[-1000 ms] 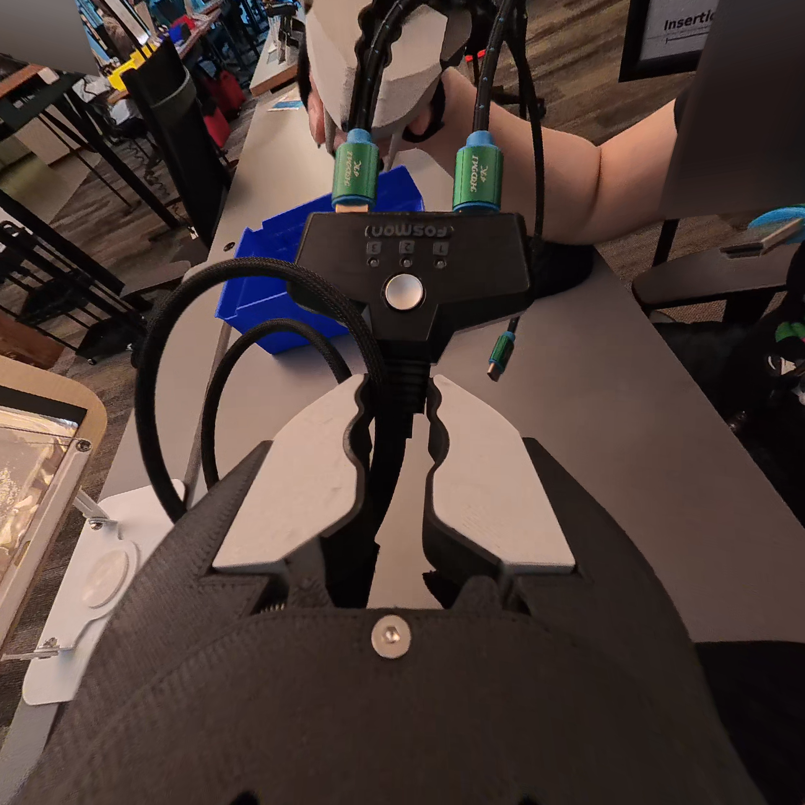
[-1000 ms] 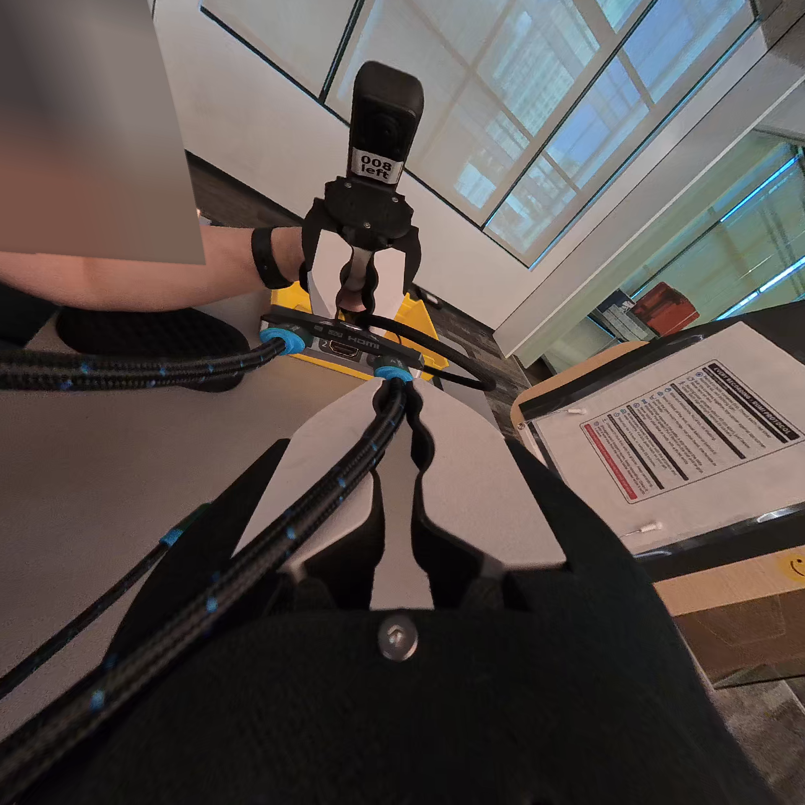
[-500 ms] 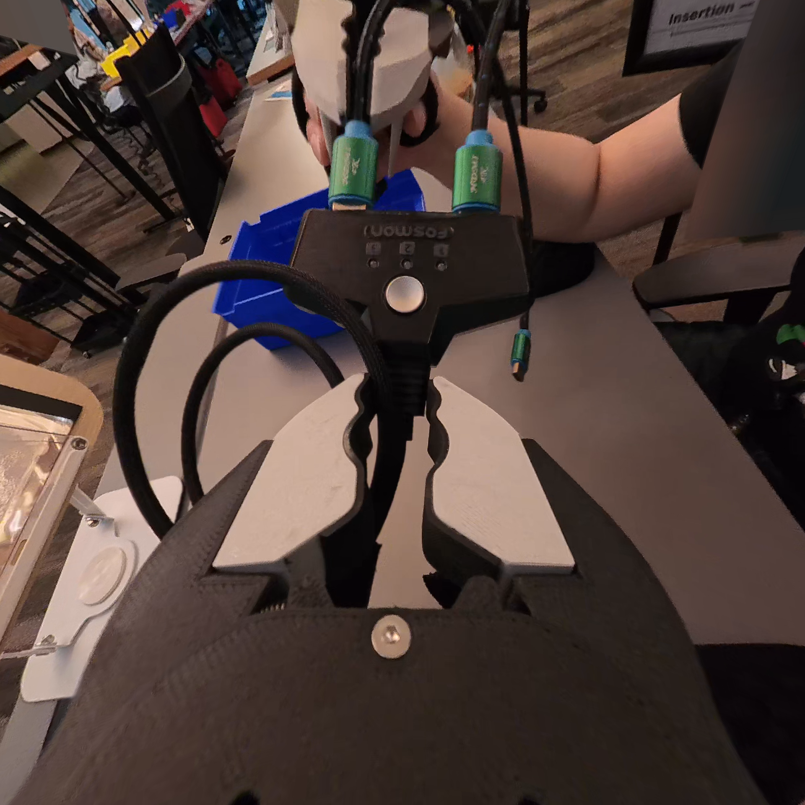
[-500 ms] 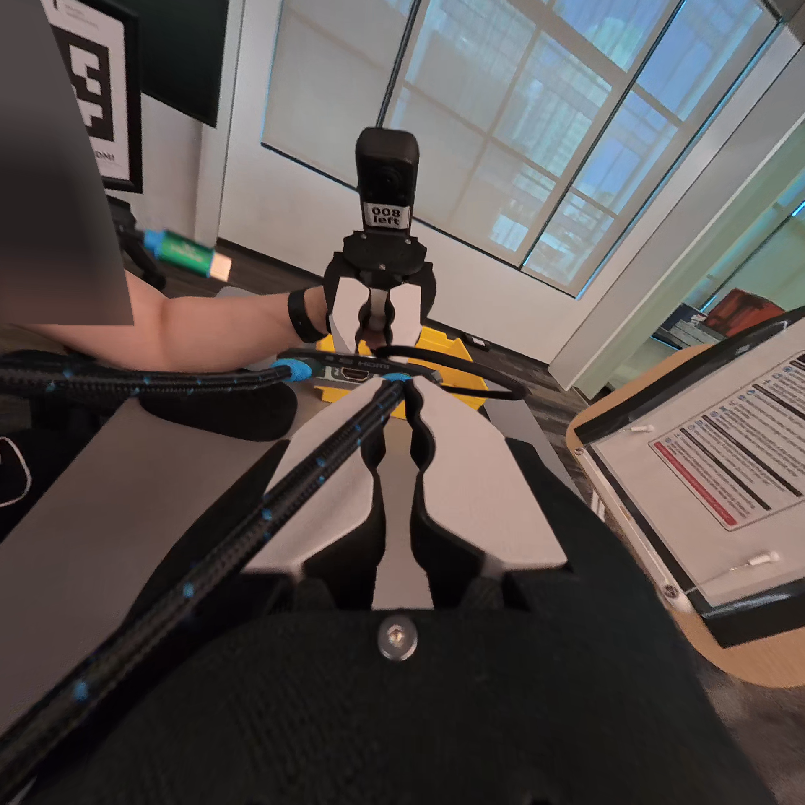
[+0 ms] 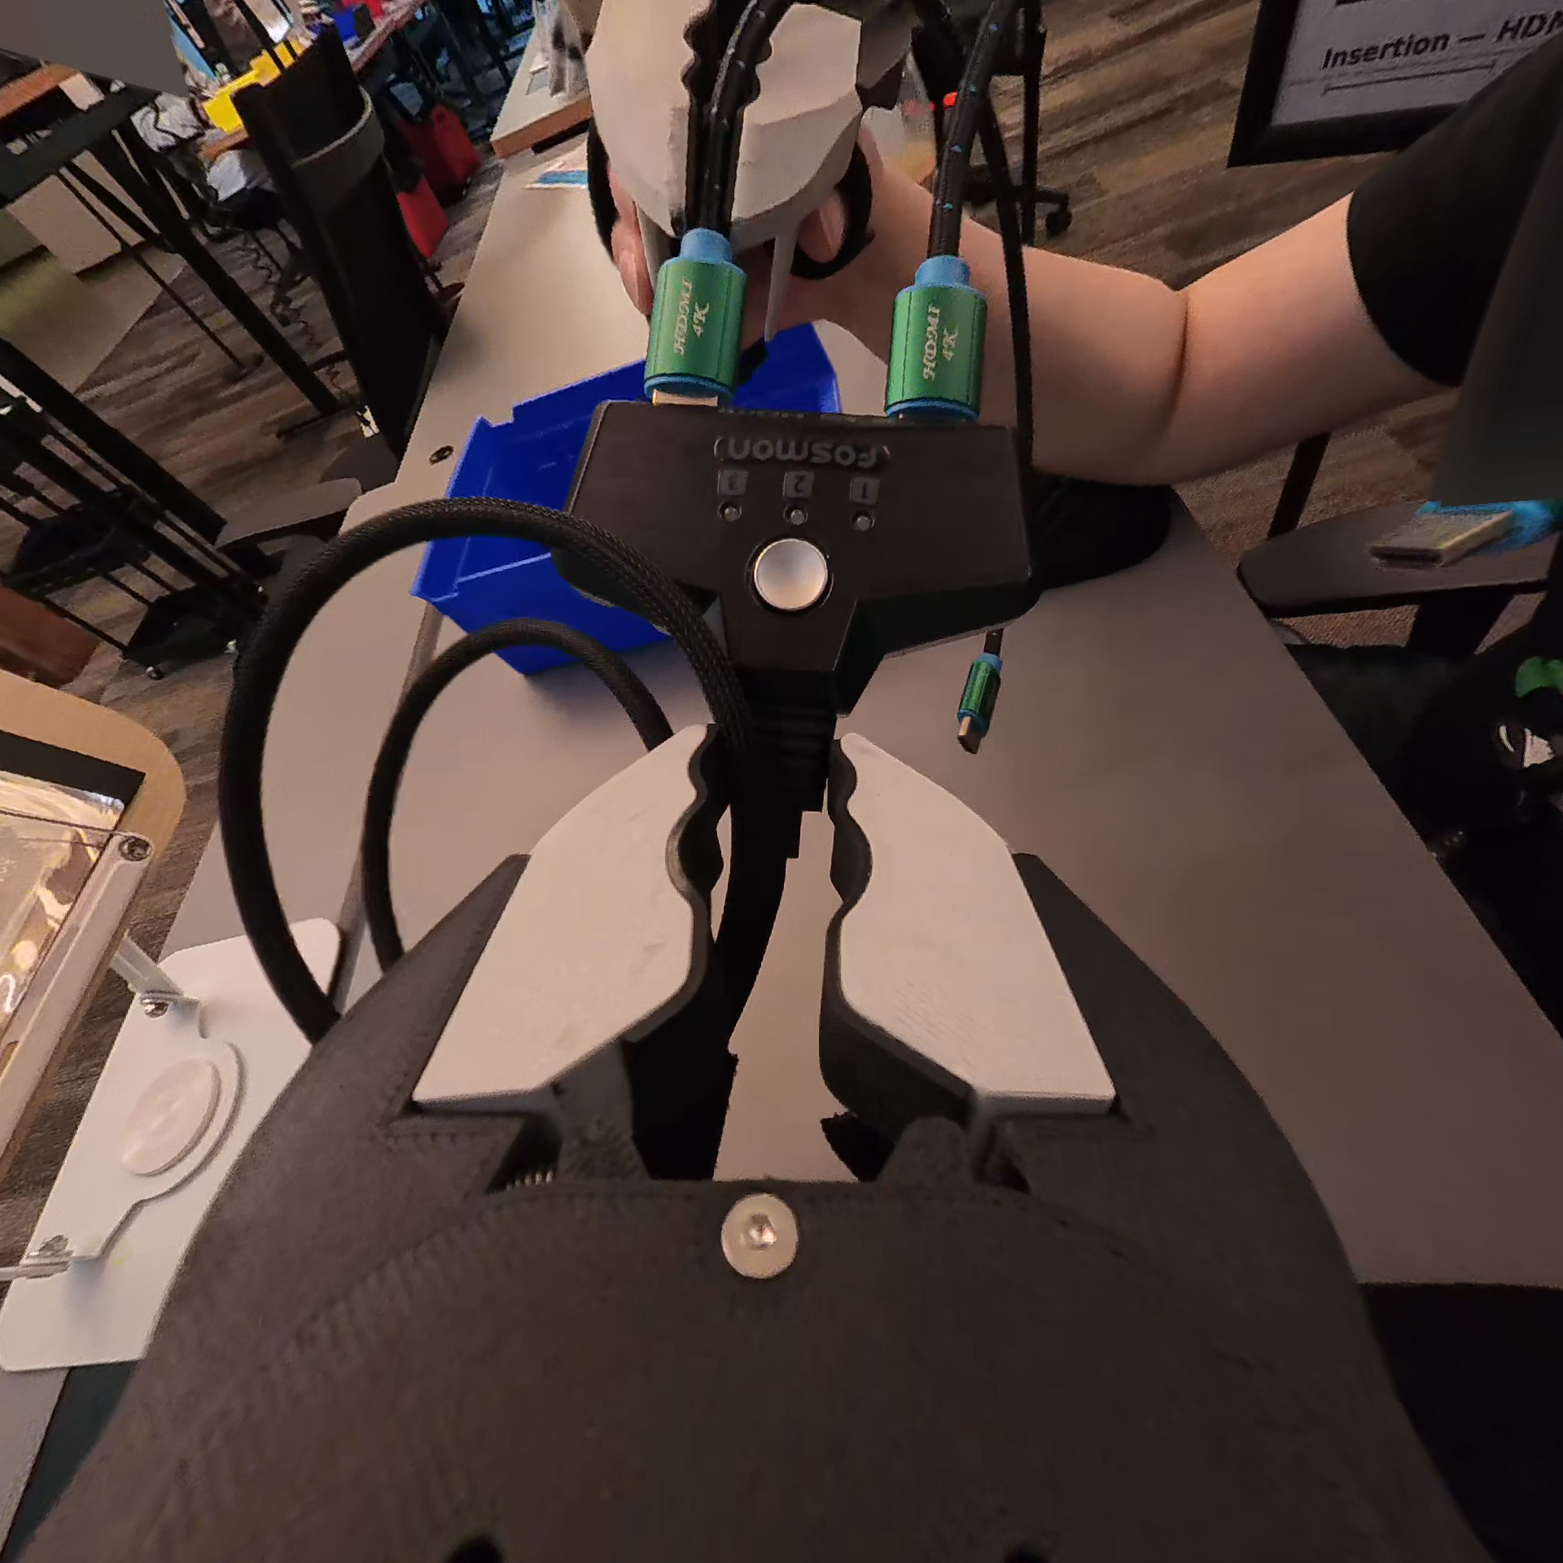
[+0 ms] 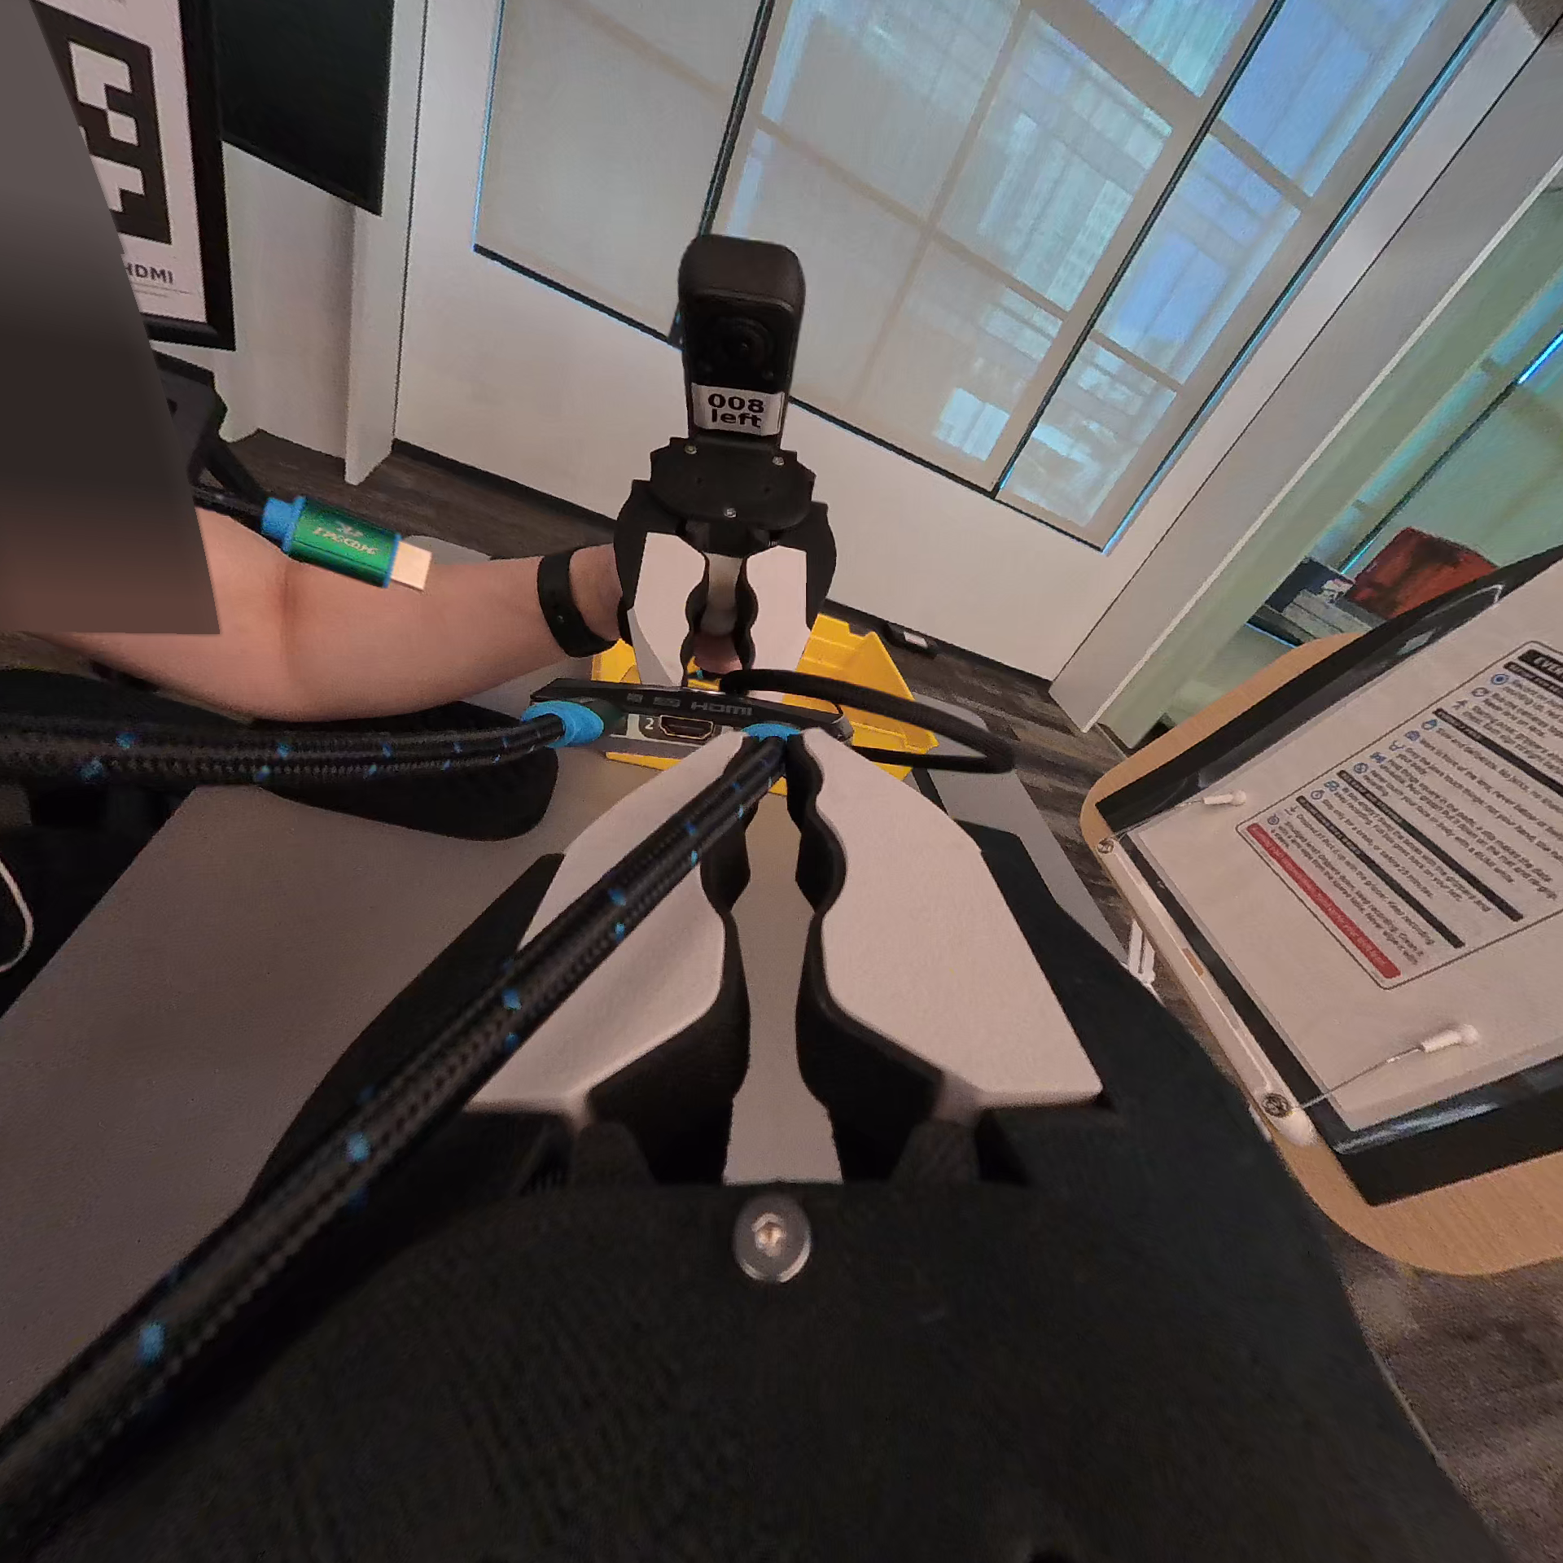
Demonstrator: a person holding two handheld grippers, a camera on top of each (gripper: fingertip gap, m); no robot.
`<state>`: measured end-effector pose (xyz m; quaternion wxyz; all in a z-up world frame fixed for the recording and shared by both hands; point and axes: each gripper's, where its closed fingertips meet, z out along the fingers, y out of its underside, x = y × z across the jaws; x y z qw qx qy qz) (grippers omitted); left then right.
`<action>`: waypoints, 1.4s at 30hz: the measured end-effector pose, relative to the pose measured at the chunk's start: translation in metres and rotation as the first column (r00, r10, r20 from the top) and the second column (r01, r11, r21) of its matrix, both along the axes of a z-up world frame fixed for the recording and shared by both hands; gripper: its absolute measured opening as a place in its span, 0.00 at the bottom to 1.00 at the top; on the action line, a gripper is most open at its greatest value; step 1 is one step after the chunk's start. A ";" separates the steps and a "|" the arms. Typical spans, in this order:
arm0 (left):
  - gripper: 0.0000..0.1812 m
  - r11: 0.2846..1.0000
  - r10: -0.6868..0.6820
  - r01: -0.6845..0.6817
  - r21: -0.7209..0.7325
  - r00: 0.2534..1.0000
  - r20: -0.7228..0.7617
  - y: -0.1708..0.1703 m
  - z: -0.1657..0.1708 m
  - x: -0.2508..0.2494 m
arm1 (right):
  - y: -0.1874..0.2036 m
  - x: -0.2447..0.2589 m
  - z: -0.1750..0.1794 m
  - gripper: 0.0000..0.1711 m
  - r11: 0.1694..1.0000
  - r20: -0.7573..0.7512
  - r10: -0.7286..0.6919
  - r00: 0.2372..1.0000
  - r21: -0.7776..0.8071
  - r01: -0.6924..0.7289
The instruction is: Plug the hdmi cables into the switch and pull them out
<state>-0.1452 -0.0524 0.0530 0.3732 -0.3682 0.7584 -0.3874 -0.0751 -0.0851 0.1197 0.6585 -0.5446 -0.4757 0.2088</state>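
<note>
Left gripper (image 5: 774, 765): fingers clamped on switch's cable stub, held above table, pointing at right gripper. Right gripper (image 6: 774, 753): fingers pinched on braided cable just behind plug, facing left gripper. Left forearm (image 6: 355, 626) extended, bare, dark wrist strap. Right forearm (image 5: 1125, 381) reaching across, bare.
</note>
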 end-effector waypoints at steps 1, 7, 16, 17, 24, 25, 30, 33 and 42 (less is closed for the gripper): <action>0.12 1.000 0.001 -0.001 0.001 1.000 -0.001 0.000 0.000 0.000 | 0.000 0.000 0.000 0.05 1.000 -0.003 0.005 1.000 -0.002 -0.005; 0.12 1.000 0.003 -0.003 0.009 1.000 -0.002 0.000 0.002 -0.002 | 0.000 -0.001 -0.001 0.05 1.000 -0.024 0.023 0.999 -0.003 -0.023; 0.11 0.999 -0.051 0.051 0.000 0.998 0.043 -0.012 0.015 -0.008 | -0.010 -0.005 0.007 0.05 0.995 -0.074 0.094 0.993 0.022 -0.093; 0.11 0.999 -0.052 0.052 0.004 0.998 0.044 -0.012 0.015 -0.008 | -0.011 -0.005 0.008 0.05 0.994 -0.084 0.107 0.991 0.024 -0.105; 0.11 0.998 -0.057 0.057 -0.005 0.997 0.050 -0.013 0.017 -0.009 | -0.011 -0.005 0.008 0.05 0.993 -0.092 0.113 0.989 0.032 -0.110; 0.11 0.998 -0.056 0.056 -0.002 0.997 0.045 -0.013 0.016 -0.008 | -0.012 -0.005 0.007 0.05 0.993 -0.086 0.114 0.990 0.031 -0.112; 0.11 0.997 -0.070 0.071 -0.007 0.996 0.047 -0.016 0.017 -0.009 | -0.014 -0.005 0.005 0.05 0.990 -0.082 0.138 0.987 0.034 -0.136; 0.11 0.995 -0.093 0.095 -0.022 0.994 0.063 -0.019 0.020 -0.011 | -0.018 -0.005 0.005 0.05 0.985 -0.095 0.172 0.980 0.038 -0.169; 0.11 0.995 -0.089 0.092 -0.027 0.993 0.080 -0.020 0.024 -0.011 | -0.018 -0.005 0.007 0.05 0.984 -0.114 0.176 0.978 0.052 -0.171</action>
